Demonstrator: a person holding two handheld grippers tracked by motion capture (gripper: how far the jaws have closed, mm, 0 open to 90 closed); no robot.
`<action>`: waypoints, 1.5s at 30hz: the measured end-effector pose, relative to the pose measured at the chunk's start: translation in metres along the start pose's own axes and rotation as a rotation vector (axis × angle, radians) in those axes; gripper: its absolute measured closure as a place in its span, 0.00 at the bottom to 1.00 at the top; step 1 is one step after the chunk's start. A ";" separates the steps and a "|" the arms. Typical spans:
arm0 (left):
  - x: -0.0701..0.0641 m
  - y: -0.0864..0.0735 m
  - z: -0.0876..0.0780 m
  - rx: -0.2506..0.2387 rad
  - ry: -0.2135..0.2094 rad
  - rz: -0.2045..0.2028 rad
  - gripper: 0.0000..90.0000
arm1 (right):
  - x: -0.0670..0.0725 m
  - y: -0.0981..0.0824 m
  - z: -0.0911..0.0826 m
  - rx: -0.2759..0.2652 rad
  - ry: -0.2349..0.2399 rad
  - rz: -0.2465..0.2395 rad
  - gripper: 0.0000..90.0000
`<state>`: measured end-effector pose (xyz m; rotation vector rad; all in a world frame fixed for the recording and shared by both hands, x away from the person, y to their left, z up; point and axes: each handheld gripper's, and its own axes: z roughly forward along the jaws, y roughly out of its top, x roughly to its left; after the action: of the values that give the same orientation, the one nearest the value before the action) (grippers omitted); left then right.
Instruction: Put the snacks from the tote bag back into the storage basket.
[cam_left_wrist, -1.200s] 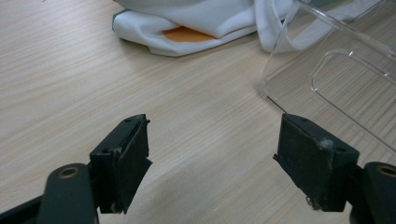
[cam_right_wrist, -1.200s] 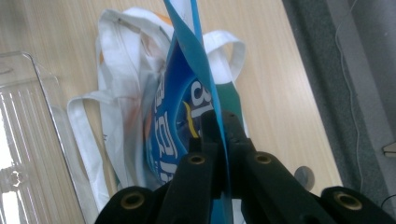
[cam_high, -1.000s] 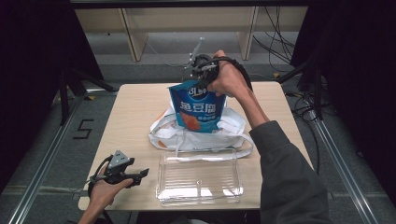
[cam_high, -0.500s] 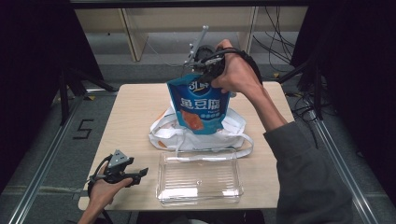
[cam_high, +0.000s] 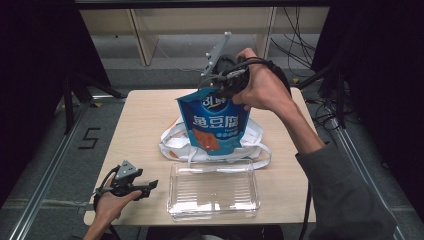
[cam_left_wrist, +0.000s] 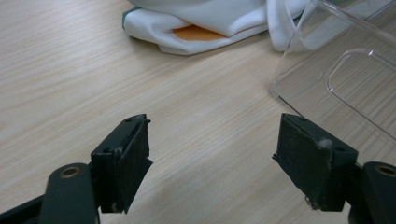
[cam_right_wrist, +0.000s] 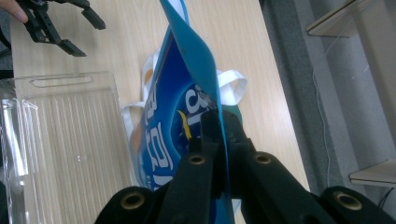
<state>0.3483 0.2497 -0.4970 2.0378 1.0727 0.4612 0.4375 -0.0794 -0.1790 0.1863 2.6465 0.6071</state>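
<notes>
A blue snack pouch with white lettering hangs in the air above a white cloth bag in the middle of the table. My right gripper is shut on the pouch's top edge, and in the right gripper view its black jaws pinch the blue foil. My left gripper rests low at the table's near left corner, open, with nothing between its pads. Beyond it lie the cloth bag and a clear plastic tray.
The clear plastic tray lies at the table's near edge, just in front of the cloth bag. The wooden table has bare room on its left side. Shelving and cables stand behind the table.
My right gripper has lifted the pouch higher out of the cloth bag and carried it a little away from me. The left gripper has stayed put.
</notes>
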 end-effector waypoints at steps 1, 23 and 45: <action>-0.001 0.000 0.001 -0.010 0.007 -0.008 0.28 | 0.002 0.000 -0.001 -0.005 0.000 -0.010 1.00; 0.001 -0.001 0.000 -0.019 0.019 -0.036 0.28 | 0.043 -0.010 0.002 -0.028 0.117 -0.044 1.00; 0.002 -0.001 0.001 -0.020 0.025 -0.029 0.28 | 0.056 -0.027 0.029 -0.040 0.195 -0.029 1.00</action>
<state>0.3492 0.2509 -0.4984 2.0010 1.1072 0.4814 0.3978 -0.0805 -0.2351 0.0801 2.8156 0.7008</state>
